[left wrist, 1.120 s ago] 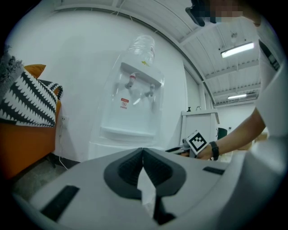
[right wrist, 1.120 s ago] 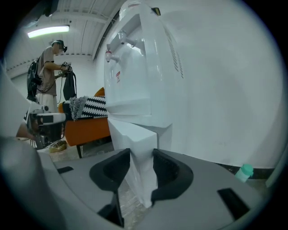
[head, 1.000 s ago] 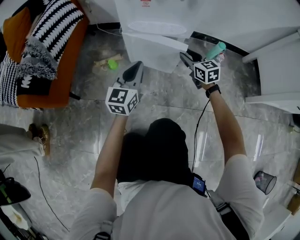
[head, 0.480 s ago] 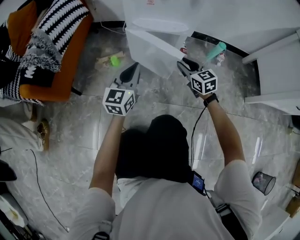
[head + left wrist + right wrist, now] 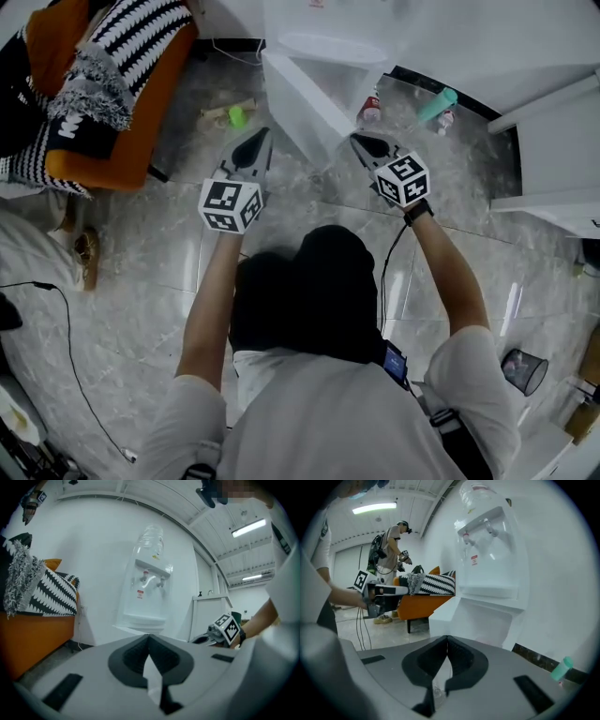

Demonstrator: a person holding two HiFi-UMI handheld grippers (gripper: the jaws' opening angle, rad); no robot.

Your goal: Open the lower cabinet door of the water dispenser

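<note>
Lower cabinet door (image 5: 305, 105) of water dispenser (image 5: 323, 42) seen swung open. Left gripper (image 5: 262, 139) held closed, empty. Right gripper (image 5: 360, 142) just closed, nothing clamped, seemingly apart from door.

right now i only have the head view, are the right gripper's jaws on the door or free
Observer: Free. In the right gripper view the right gripper has just been closing its jaws. They now meet with nothing between them, clear of the open cabinet door.
Operator: and the left one
Observer: The left gripper is shut too. Its own view shows the tips together and empty.
Operator: anyone else around
Observer: Yes. The right gripper view shows a person standing beyond the orange sofa.
</note>
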